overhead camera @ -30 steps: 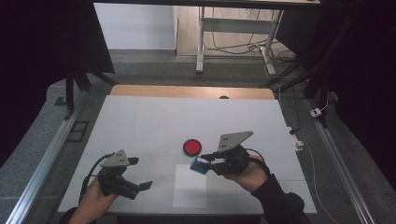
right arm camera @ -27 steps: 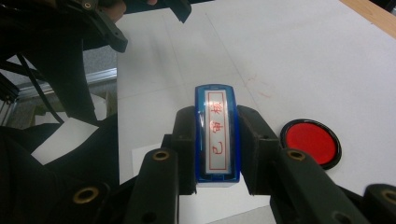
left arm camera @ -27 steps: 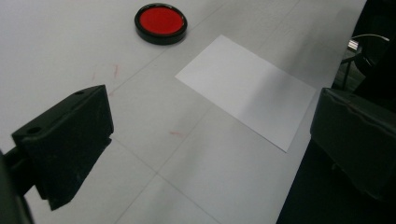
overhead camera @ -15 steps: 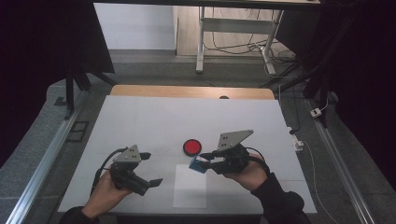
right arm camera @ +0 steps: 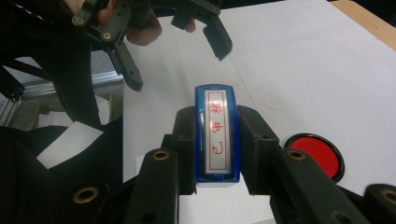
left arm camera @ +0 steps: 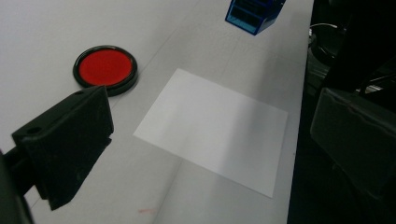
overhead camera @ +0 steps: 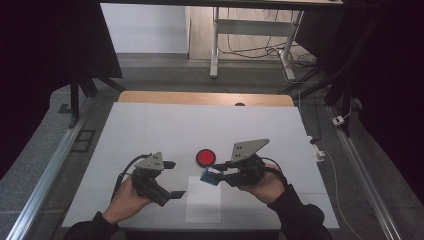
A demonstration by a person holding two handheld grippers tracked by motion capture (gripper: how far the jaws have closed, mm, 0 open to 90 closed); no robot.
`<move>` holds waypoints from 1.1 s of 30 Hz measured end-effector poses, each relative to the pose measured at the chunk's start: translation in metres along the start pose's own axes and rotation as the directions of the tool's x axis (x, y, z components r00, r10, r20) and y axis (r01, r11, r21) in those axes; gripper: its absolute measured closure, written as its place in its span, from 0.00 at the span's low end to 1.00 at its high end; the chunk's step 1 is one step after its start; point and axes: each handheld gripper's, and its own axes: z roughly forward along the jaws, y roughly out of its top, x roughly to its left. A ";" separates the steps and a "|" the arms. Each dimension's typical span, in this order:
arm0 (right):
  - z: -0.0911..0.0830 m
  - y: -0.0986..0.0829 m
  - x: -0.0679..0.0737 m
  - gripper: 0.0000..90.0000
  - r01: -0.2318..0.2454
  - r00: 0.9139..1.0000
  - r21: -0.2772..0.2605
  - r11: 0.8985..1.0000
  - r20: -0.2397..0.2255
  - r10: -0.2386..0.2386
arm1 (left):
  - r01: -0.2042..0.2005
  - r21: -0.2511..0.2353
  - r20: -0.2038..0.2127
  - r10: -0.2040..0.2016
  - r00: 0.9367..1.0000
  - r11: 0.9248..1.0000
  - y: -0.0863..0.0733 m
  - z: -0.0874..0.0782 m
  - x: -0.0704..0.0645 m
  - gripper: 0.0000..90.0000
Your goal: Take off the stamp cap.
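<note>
Your right gripper has its fingers clamped on the blue plastic rectangular stamp, held above the white paper sheet at the desk's near edge. Your left gripper hovers open beside the sheet's left edge. Unpinned, the sheet may slide and smear the print; a tilted stamp could mark unevenly.

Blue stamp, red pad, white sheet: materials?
Blue stamp: likely translucent glossy plastic, light glints on its shell. Red pad: matte red ink surface in a shiny black, probably plastic, rim. White sheet: thin, flat, matte, looks like paper.
</note>
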 end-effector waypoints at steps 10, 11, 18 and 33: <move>0.003 0.000 0.000 0.78 0.007 1.000 -0.001 1.000 -0.012 -0.007 | -0.065 0.006 0.043 0.064 0.997 0.998 0.014 0.024 0.001 0.00; 0.003 0.001 0.000 0.78 0.005 1.000 -0.001 1.000 -0.012 -0.005 | -0.071 0.004 0.050 0.071 0.996 0.997 0.016 0.027 0.001 0.00; 0.004 0.001 0.000 0.78 0.011 1.000 -0.003 1.000 -0.022 -0.011 | -0.093 0.025 0.102 0.090 0.991 0.995 0.025 0.045 0.000 0.00; 0.006 0.000 0.001 0.78 0.028 0.998 -0.018 0.999 -0.050 -0.029 | -0.161 -0.027 0.175 0.163 0.971 0.987 0.026 0.051 -0.003 0.34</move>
